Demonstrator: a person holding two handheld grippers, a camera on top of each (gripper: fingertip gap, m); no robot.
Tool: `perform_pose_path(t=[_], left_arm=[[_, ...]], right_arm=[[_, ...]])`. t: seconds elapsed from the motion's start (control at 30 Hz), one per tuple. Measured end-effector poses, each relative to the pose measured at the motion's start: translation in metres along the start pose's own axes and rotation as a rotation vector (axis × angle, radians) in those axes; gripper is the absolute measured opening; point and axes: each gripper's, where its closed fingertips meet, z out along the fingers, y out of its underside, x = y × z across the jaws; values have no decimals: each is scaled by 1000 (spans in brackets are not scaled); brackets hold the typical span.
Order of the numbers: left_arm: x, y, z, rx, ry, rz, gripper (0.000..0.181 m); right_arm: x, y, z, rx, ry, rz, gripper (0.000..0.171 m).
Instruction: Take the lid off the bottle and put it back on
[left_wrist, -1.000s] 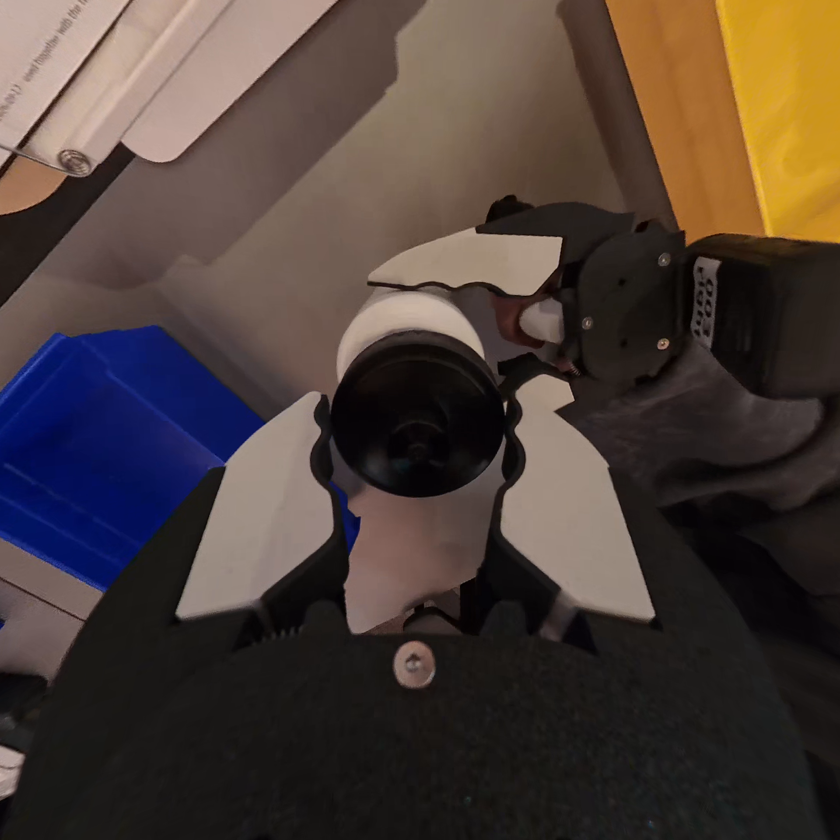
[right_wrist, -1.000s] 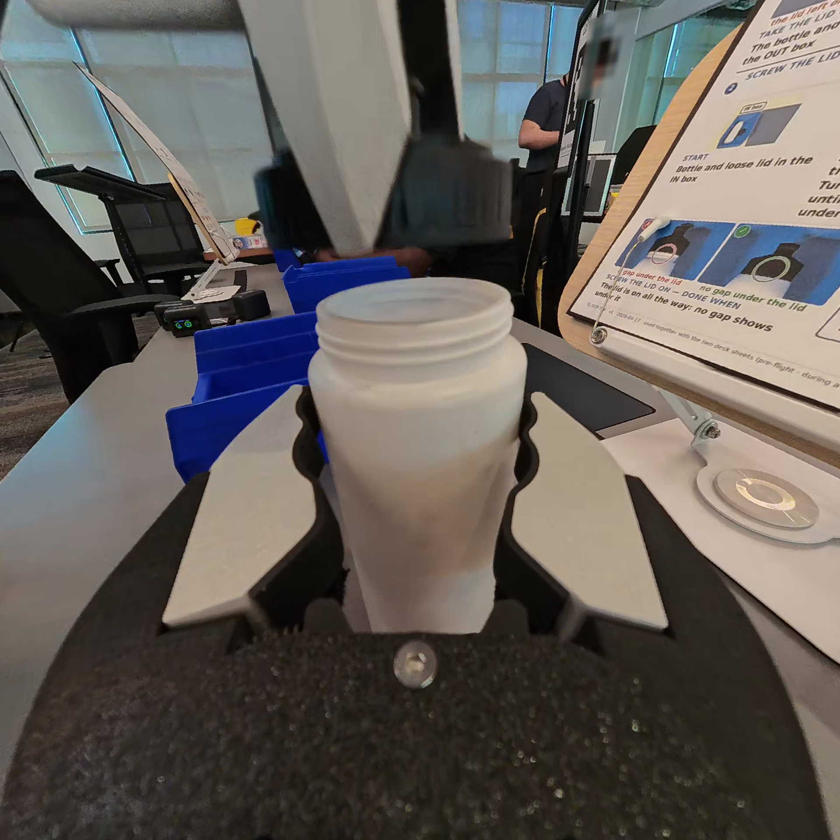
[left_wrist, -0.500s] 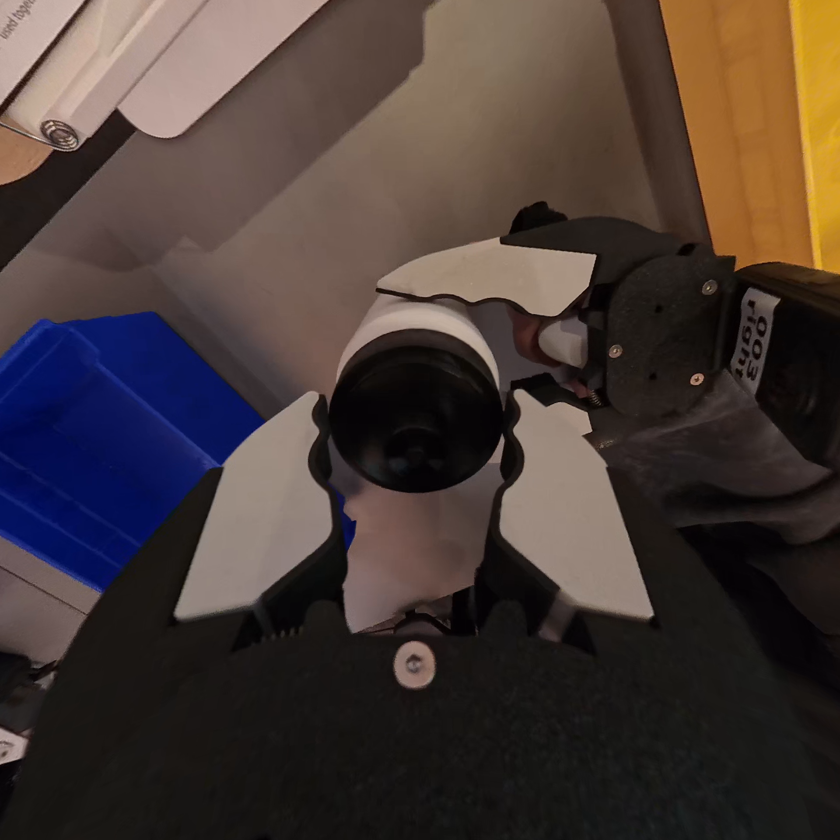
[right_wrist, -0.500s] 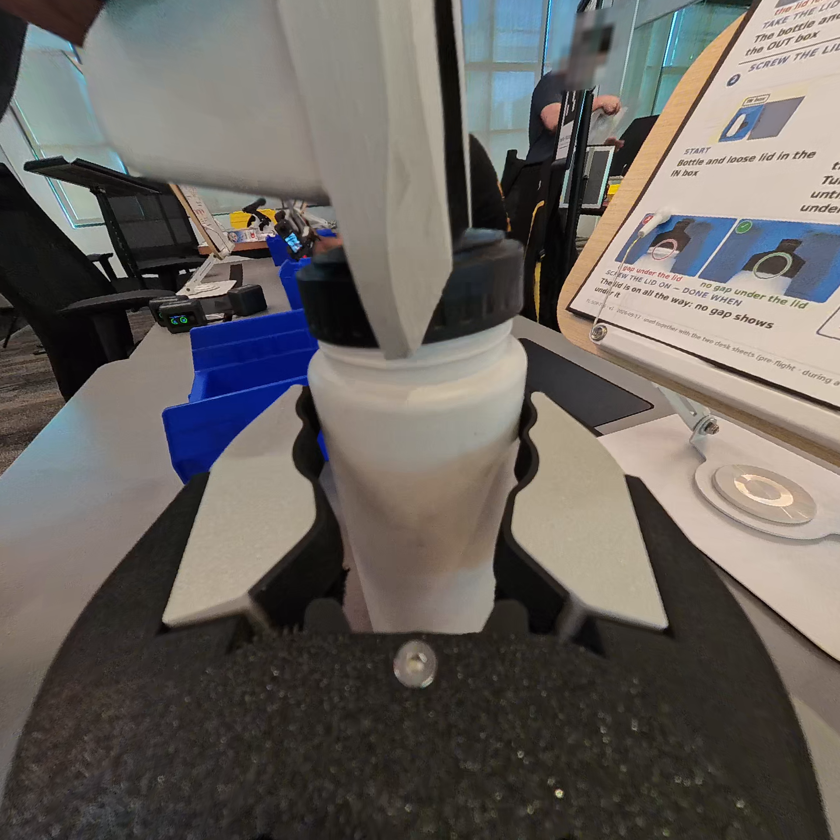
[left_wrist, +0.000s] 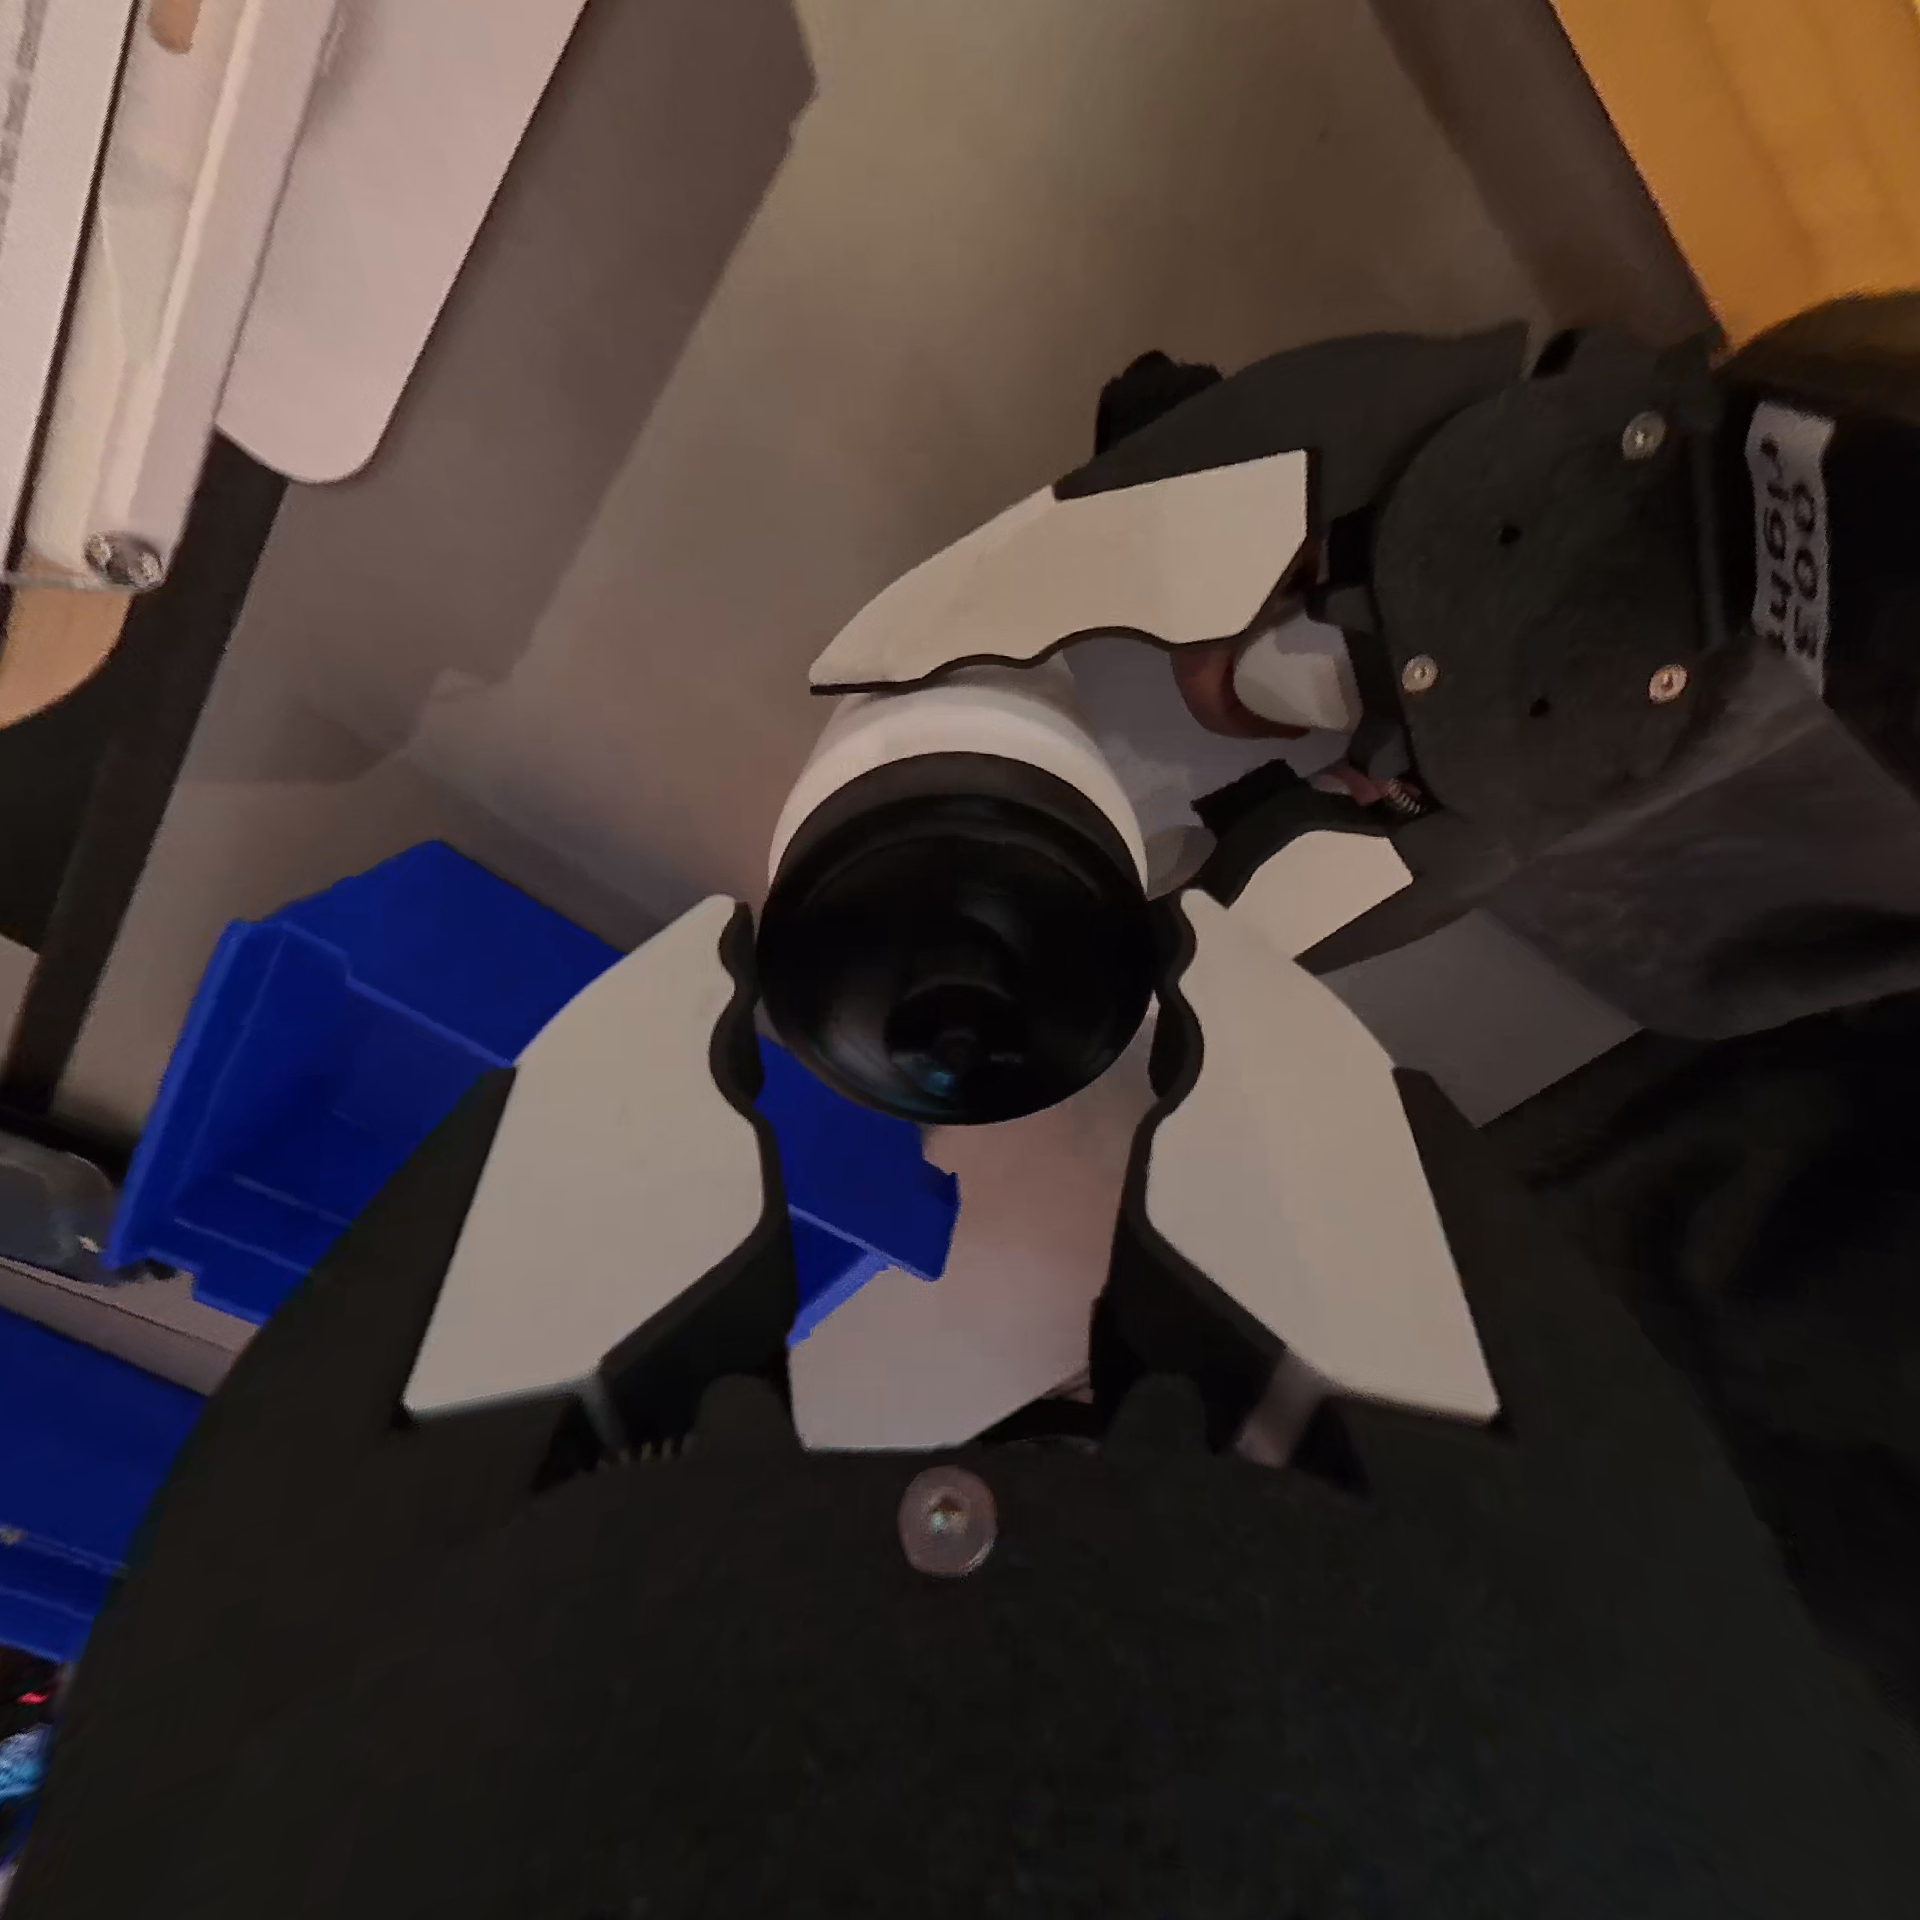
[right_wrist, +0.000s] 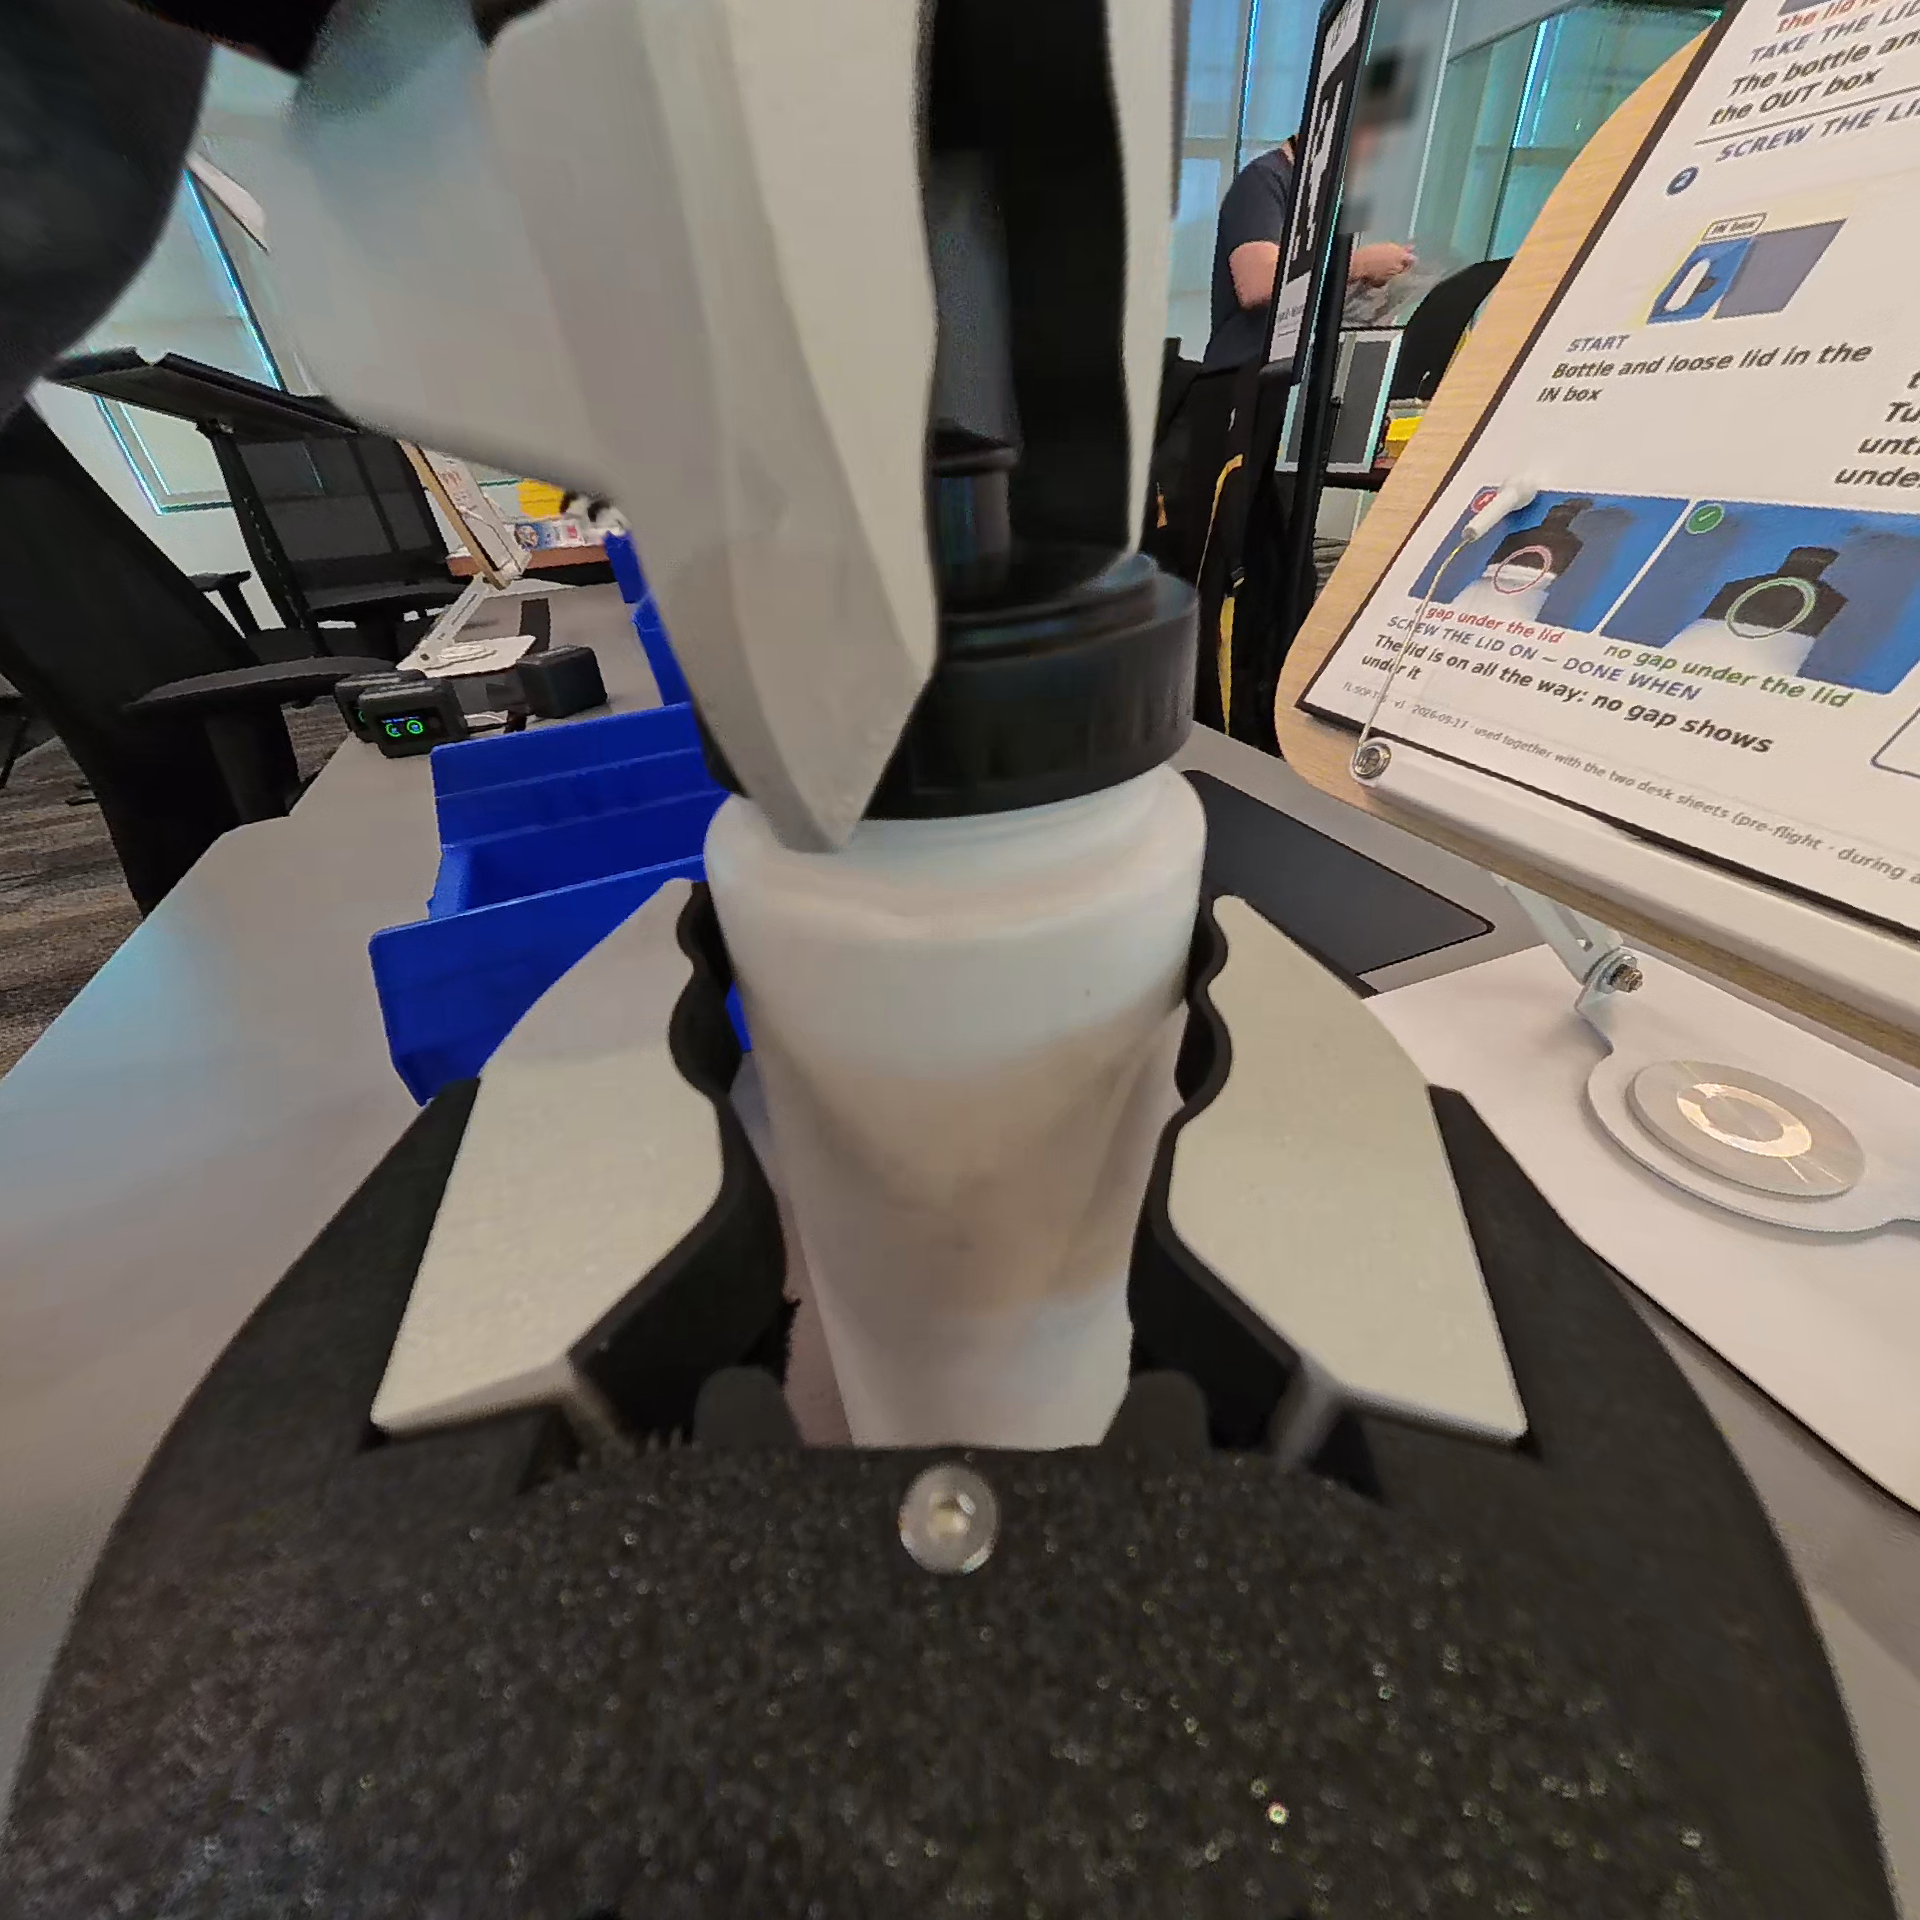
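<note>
A white plastic bottle (right_wrist: 956, 1091) stands upright between the fingers of my right gripper (right_wrist: 956, 935), which is shut on its body. A black ribbed lid (right_wrist: 1049, 707) sits on the bottle's neck, and no thread shows below it. My left gripper (left_wrist: 954, 935) comes down from above and is shut on the lid (left_wrist: 954, 997). One of its fingers (right_wrist: 748, 416) hides the lid's left side in the right wrist view. From above, the bottle's shoulder (left_wrist: 956, 748) shows under the lid, and the right gripper's fingers (left_wrist: 1091, 561) clamp the bottle.
Blue bins (right_wrist: 540, 852) stand just left of and behind the bottle, and show from above (left_wrist: 416, 1091). An instruction board (right_wrist: 1662, 520) leans on a stand at the right, over a white sheet with a metal disc (right_wrist: 1745, 1143). A black mat (right_wrist: 1320, 883) lies behind. A person (right_wrist: 1268, 270) stands far back.
The left gripper brought the lid down from above the open neck onto the bottle. It has since turned with the lid. The right gripper keeps hold of the bottle.
</note>
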Motion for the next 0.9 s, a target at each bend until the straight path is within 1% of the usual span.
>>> perform_pose_path(t=[0.1,0.4,0.53,0.63,0.7,0.73,0.77,0.8,0.83,0.87,0.9], left_arm=[[2,0,0,-3,9,154,73],[1,6,0,-59,-13,804,74],[4,2,1,-44,11,940,73],[3,-1,0,-38,16,896,75],[5,-8,-1,24,0,787,90],[10,-7,-4,66,26,754,98],[15,-7,-7,124,45,739,109],[17,-11,-10,212,30,711,118],[17,-18,-14,326,3,654,114],[16,-24,-17,441,-23,562,107],[17,-28,-21,550,-24,450,106]], right_arm=[[0,0,0,2,-3,1,84],[-3,0,1,10,-15,5,84],[-1,0,-1,10,-19,11,84],[0,-1,-2,18,-18,21,84],[0,-1,-2,19,-17,19,84],[0,-1,-2,18,-17,18,84],[0,-1,-2,19,-16,16,84],[0,0,-1,18,-16,14,84],[-1,0,-1,18,-14,13,84],[-1,0,-1,17,-13,10,84],[-1,0,0,17,-11,9,84]])
